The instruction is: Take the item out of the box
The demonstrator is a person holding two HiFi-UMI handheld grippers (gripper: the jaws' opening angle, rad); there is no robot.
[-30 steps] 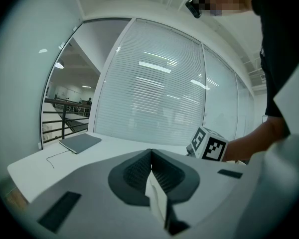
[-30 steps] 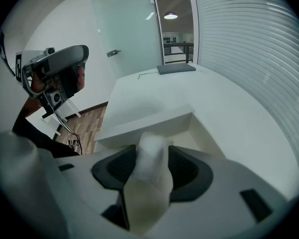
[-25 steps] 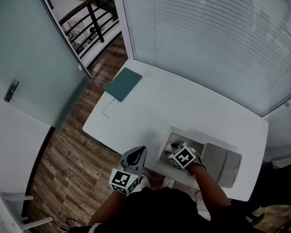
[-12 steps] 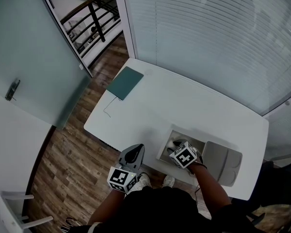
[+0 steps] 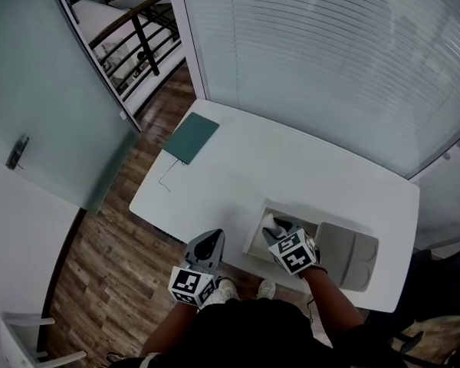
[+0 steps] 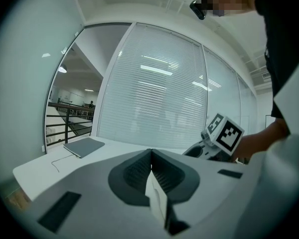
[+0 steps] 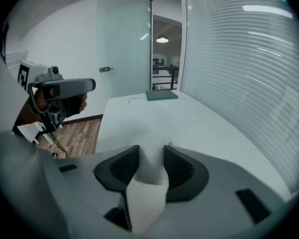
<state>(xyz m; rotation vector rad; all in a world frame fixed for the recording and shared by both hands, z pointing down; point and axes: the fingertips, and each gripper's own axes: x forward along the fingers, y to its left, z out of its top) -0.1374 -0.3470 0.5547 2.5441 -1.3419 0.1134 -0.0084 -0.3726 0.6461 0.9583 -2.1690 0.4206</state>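
Note:
An open grey box point(image 5: 254, 241) sits at the white table's near edge, its lid point(image 5: 349, 245) folded out to the right. My right gripper point(image 5: 279, 228) points down over the box. Its jaws have just been closing and are shut on a white item point(image 5: 270, 222), lifted above the box. In the right gripper view the white item point(image 7: 149, 176) fills the gap between the dark pads point(image 7: 120, 167) of that gripper point(image 7: 150, 152). My left gripper point(image 5: 212, 238) hangs level off the table's front edge, left of the box. Seen in its own view, the left gripper point(image 6: 151, 157) is shut with nothing in it.
A teal flat notebook point(image 5: 192, 137) with a thin cable point(image 5: 165, 182) lies at the table's far left corner. The white table point(image 5: 238, 171) stands against a window with blinds point(image 5: 314, 60). Wooden floor point(image 5: 107, 259) and a glass door point(image 5: 38, 106) are to the left.
My right gripper has risen out of the box with the white item in its jaws. My left gripper has stayed where it was.

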